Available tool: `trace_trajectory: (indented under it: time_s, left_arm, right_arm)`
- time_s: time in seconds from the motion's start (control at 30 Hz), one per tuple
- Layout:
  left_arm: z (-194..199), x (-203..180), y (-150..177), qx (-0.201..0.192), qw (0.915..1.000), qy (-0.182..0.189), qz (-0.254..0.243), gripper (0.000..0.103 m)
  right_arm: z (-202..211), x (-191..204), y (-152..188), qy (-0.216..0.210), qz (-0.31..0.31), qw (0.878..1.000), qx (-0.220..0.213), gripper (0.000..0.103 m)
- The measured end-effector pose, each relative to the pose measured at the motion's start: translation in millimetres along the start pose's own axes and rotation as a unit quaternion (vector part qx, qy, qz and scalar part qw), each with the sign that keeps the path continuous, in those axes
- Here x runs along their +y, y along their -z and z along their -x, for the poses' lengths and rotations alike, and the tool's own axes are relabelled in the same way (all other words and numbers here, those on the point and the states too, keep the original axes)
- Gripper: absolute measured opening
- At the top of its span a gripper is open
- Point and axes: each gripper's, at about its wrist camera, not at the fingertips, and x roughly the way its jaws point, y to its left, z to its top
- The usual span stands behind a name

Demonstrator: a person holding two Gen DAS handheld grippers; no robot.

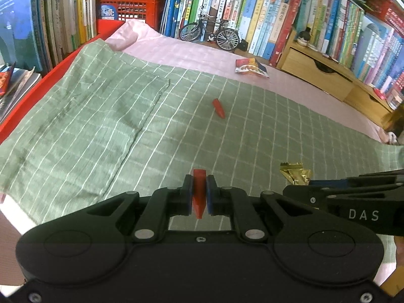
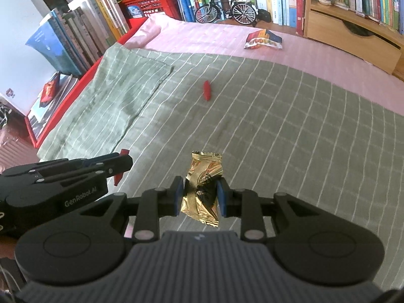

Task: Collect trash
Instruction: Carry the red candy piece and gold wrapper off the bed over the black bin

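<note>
My left gripper [image 1: 199, 197] is shut on a red pointed wrapper [image 1: 198, 192], held upright above the green checked blanket [image 1: 101, 116]. My right gripper [image 2: 199, 197] is shut on a crumpled gold wrapper [image 2: 203, 189]; that gold wrapper [image 1: 294, 175] also shows at the right of the left wrist view. The left gripper [image 2: 118, 164] appears at the left of the right wrist view with the red wrapper [image 2: 118, 176] in it. Another red wrapper [image 1: 219, 108] [image 2: 207, 90] lies on the blanket further off. A snack packet [image 1: 251, 68] [image 2: 263, 40] lies on the pink sheet [image 1: 192, 55] beyond.
Bookshelves [image 1: 265, 12] line the far and left sides, with a red crate [image 1: 128, 7] and a model bicycle [image 1: 210, 31] at the back. A wooden drawer unit [image 1: 318, 73] stands at the right. A red bed rail [image 1: 30, 98] runs along the left.
</note>
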Motion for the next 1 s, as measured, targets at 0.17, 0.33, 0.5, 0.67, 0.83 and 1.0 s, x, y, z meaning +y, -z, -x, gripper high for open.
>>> trace_trajectory:
  time_s: [0.17,0.33,0.5,0.67,0.83,1.0]
  left_arm:
    - [22.8,6.0,20.8,-0.001,1.0000,0.001,-0.004,0.010]
    - [43.0,16.1,44.8,0.001,1.0000,-0.001,-0.001,0.010]
    - [59.3,26.0,66.6,0.004,1.0000,-0.005,0.003,0.010]
    - [72.8,37.0,90.6,0.010,0.9998,-0.009,0.011,0.010]
    - [80.5,48.1,113.7,0.022,0.9996,-0.012,0.015,0.010]
    - [84.2,60.2,135.0,0.034,0.9991,-0.016,0.021,0.010]
  right_arm:
    - [14.6,15.1,22.5,0.003,0.006,1.000,-0.001,0.032]
    - [25.4,31.5,43.4,0.004,0.015,1.000,0.002,0.032]
    - [32.4,49.9,63.8,0.004,0.028,1.000,0.007,0.032]
    - [35.9,65.8,83.3,0.002,0.040,0.999,0.014,0.032]
    - [35.2,78.3,102.5,-0.001,0.048,0.999,0.024,0.032]
    - [31.2,89.2,121.1,-0.002,0.053,0.998,0.035,0.032]
